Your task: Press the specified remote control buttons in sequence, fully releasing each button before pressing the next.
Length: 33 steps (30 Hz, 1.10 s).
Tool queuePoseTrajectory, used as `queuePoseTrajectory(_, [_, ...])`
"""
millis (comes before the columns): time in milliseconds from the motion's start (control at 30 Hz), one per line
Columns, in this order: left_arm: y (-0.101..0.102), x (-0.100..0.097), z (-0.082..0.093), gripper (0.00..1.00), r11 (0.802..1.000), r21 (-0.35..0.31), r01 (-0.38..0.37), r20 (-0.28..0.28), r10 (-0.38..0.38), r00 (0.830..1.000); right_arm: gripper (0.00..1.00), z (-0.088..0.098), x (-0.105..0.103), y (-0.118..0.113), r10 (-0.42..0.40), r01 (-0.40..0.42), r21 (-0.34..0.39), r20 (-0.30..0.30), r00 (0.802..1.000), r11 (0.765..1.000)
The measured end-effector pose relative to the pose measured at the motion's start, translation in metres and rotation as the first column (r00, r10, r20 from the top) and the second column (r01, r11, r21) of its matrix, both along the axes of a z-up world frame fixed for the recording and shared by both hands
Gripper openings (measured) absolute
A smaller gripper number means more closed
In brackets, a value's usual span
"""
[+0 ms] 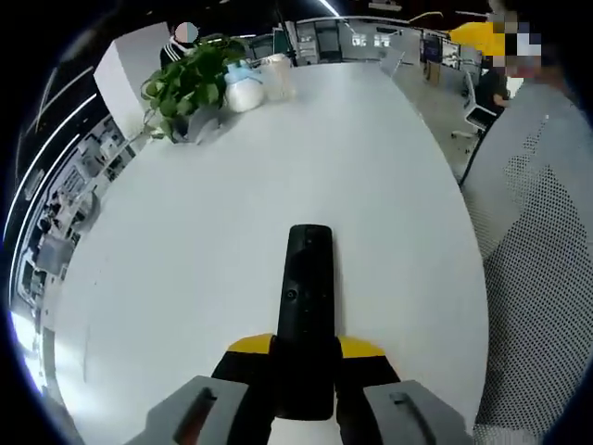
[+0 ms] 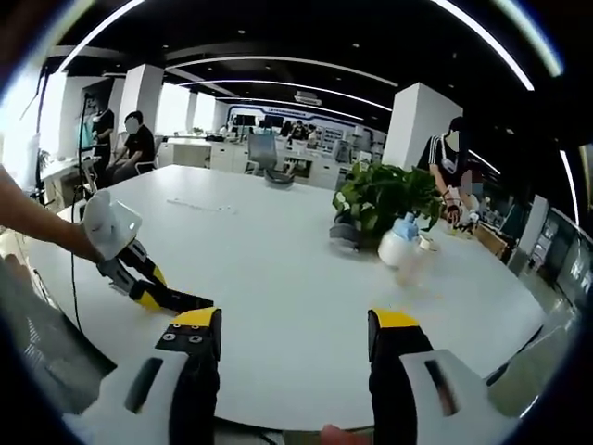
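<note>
Between the 2 yellow-tipped jaws of the left gripper (image 1: 306,357) sits the black remote control (image 1: 307,306), clamped at its near end, with its long axis running straight out ahead along the jaws and its button face turned up toward that gripper's camera. Its far end reaches out over the white worktop (image 1: 371,167), though I cannot tell whether it rests on the surface or hangs just above it. In the right gripper view, the right gripper (image 2: 296,338) stands with its jaws spread wide and nothing between them, low over the near edge of the worktop, and the left gripper appears at the left side with the dark remote poking out from its tips toward the middle. So the remote lies to the left of the right gripper and a little ahead, apart from it, and the free right gripper is the 1 placed to do the pressing; by my judgement it needs to swing leftward and come down onto the upturned face. A potted plant (image 1: 190,88) and a white bottle (image 1: 243,91) stand well apart at the far side.
</note>
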State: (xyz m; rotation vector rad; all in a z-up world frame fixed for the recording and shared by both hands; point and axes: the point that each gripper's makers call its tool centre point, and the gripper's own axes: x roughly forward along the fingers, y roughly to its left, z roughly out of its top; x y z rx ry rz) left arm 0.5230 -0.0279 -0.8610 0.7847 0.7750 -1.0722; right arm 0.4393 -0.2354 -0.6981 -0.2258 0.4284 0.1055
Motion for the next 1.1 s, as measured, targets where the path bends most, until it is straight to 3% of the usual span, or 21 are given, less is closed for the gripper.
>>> queuePoseTrajectory(233, [0.005, 0.028, 0.006, 0.22, 1.000, 0.024, -0.001, 0.030, 0.001, 1.000, 0.66, -0.002, 0.001, -0.001, -0.003, 0.003, -0.009, -0.010, 1.000, 1.000])
queuePoseTrajectory(533, [0.007, 0.037, 0.005, 0.22, 0.998, 0.052, 0.024, 0.040, -0.026, 0.999, 0.64, -0.003, 0.001, -0.002, -0.004, 0.004, -0.013, -0.016, 1.000, 1.000])
queuePoseTrajectory(1100, [0.018, 0.075, -0.002, 0.23, 0.990, 0.132, 0.058, 0.067, -0.067, 0.995, 0.61, -0.007, 0.000, -0.004, -0.013, 0.011, -0.055, -0.030, 0.999, 0.998])
